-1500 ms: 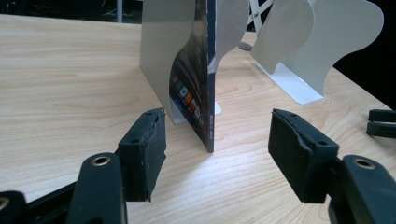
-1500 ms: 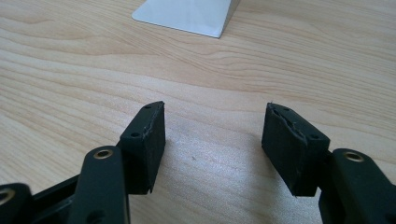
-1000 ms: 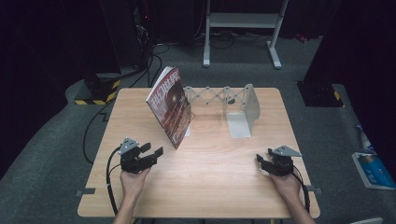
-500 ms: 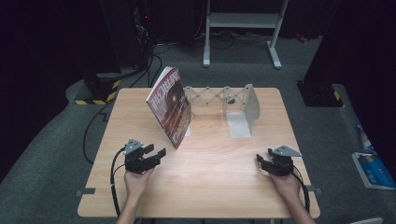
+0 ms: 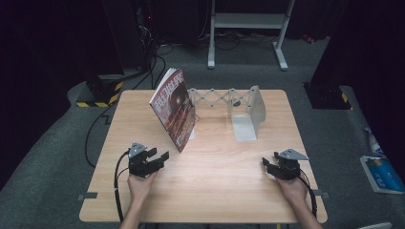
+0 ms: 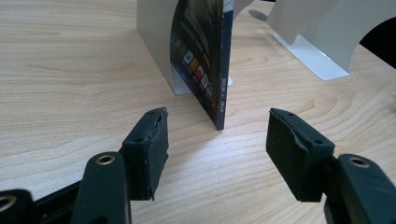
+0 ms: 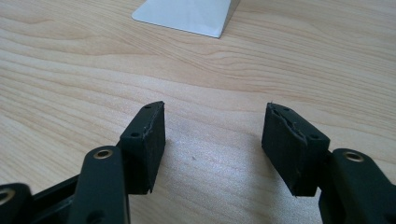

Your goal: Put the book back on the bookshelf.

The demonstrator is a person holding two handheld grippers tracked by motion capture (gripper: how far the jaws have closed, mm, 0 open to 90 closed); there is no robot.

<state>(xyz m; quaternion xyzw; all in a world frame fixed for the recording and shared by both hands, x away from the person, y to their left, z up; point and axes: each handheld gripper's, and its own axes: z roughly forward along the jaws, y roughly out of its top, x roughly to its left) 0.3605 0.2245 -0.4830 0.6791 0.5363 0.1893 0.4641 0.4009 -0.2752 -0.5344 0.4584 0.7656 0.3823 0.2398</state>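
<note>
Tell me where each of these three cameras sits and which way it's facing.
High view: above the person's side, facing forward and down on the light wooden table; shows both forearms, left gripper, right gripper.
Left gripper view: rides the left gripper, low, between open jaws toward the upright red-covered magazine.
Right gripper view: rides the right gripper, open jaws over bare wood.
Shared: both gripper views catch the white metal expanding bookend.

One magazine point(image 5: 174, 108) stands on the counter point(image 5: 215, 191). One expanding bookend rack point(image 5: 228, 98) with two upright metal end plates stands there too. Two hand-held grippers rest near: the left hand-held gripper point(image 5: 160, 158) and the right hand-held gripper point(image 5: 265, 164).
</note>
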